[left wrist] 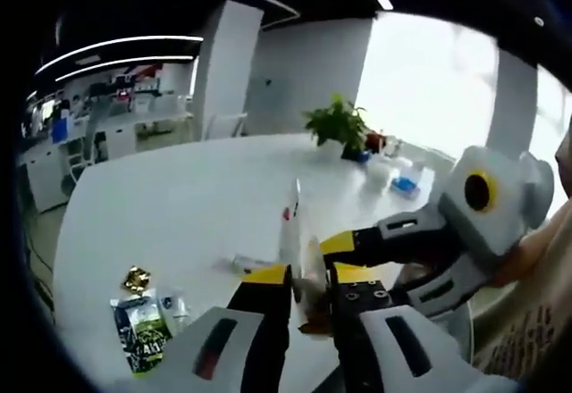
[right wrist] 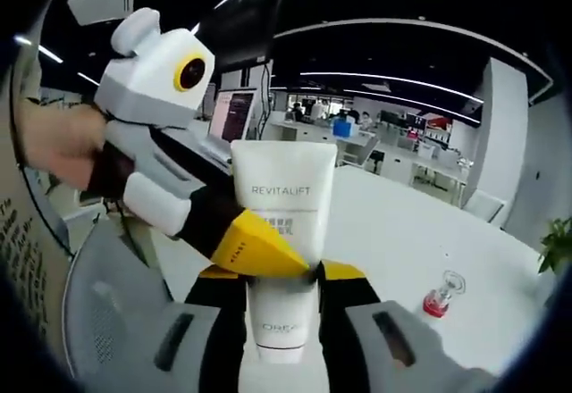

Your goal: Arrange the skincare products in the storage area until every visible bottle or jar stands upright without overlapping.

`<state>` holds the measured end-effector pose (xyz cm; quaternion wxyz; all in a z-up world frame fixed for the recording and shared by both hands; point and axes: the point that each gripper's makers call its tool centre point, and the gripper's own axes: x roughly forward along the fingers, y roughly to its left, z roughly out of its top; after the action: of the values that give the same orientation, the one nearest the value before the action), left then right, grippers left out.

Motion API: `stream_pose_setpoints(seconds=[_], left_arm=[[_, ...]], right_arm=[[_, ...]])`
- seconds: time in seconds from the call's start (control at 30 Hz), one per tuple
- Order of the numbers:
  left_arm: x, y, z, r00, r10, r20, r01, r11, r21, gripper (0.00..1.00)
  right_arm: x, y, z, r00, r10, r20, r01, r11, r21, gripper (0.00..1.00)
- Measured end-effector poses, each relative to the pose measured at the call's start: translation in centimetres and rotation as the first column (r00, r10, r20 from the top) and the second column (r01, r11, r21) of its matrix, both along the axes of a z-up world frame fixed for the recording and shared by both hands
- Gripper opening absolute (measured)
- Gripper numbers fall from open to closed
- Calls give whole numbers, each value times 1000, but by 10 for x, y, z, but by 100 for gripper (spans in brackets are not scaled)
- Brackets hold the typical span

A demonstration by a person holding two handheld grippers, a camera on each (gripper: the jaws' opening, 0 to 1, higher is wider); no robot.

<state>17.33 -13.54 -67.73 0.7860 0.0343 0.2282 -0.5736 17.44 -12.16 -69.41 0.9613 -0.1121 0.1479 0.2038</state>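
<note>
**Both tongs on the white tube**

The right tongs clamp the white tube, held above the white worktop. The left tongs pinch its flat end. A small red-based bottle stands to the right.

Tube upright between jaws, above the table.
</note>
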Motion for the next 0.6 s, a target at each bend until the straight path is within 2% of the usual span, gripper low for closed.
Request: stream_pose_setpoints(seconds=[0.13, 0.2, 0.27, 0.37, 0.47, 0.5, 0.6], left_arm=[[2, 1, 0, 999, 6, -43, -6, 1000, 8, 10], [1, 3, 1, 998, -18, -61, 18, 1000, 8, 9], [-1, 4, 2, 996, -46, -78, 46, 999, 2, 9], [-9, 5, 2, 988, -134, -73, 136, 990, 22, 8], [-28, 2, 7, 959, -281, -21, 282, 957, 63, 7], [-32, 1, 7, 951, -308, -12, 308, 949, 73, 7], [-52, -3, 19, 918, -397, 0, 396, 915, 82, 7]], right_arm=[[-1, 0, 0, 1000, -2, 0, 2, 1000, 11, 30], [-3, 0, 2, 1000, 5, 5, -5, 1000, 23, 30], [-6, 1, 4, 1000, 26, 7, -26, 998, 53, 31], [-13, 6, 4, 994, 107, -1, -106, 988, 114, 30], [-20, 8, 6, 984, 177, 0, -176, 975, 139, 30], [-22, 9, 7, 981, 195, 3, -193, 970, 145, 30], [-39, 9, 12, 970, 243, 4, -236, 937, 258, 29]])
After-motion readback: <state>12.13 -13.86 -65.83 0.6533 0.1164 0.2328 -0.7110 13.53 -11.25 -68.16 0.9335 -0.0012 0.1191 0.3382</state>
